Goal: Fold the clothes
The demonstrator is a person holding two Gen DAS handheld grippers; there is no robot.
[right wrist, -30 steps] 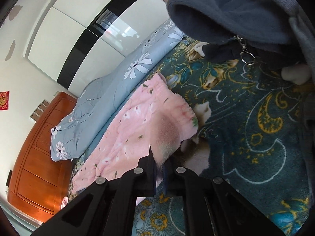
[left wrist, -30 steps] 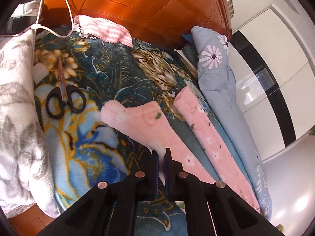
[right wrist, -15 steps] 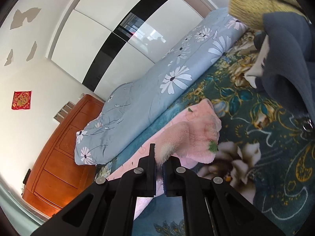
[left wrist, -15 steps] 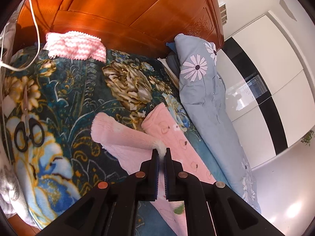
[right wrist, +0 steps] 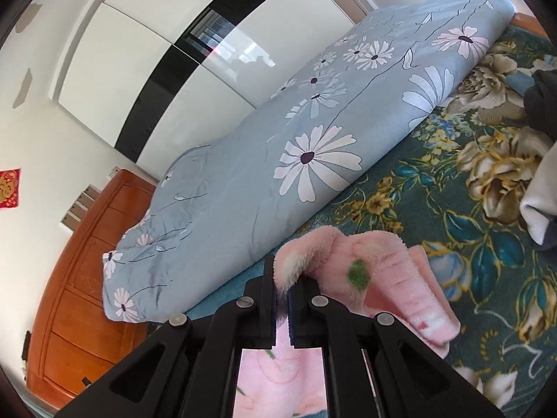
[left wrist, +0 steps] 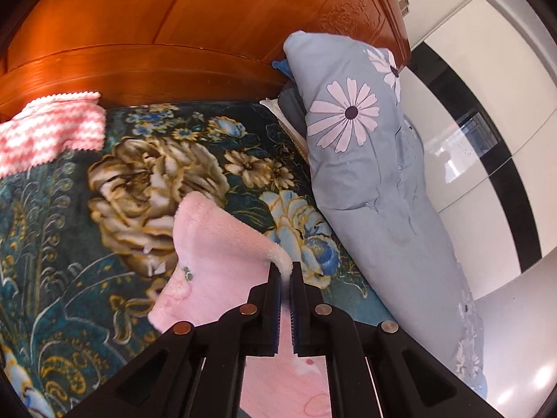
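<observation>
Both grippers have swung the pink garment (left wrist: 216, 254) up and over toward the grey quilt (left wrist: 365, 181); scissors gone from my left view. Left gripper (left wrist: 284, 271) and right gripper (right wrist: 282, 285) each pinch a fleecy edge, garment doubled mid-frame over the blanket (left wrist: 69, 226). I judge a fold underway. No readable writing; the red plaque (right wrist: 8, 190) at far left is too small.

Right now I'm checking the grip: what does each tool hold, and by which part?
Both the left tool and right tool pinch the pink garment by its fluffy edge.
</observation>
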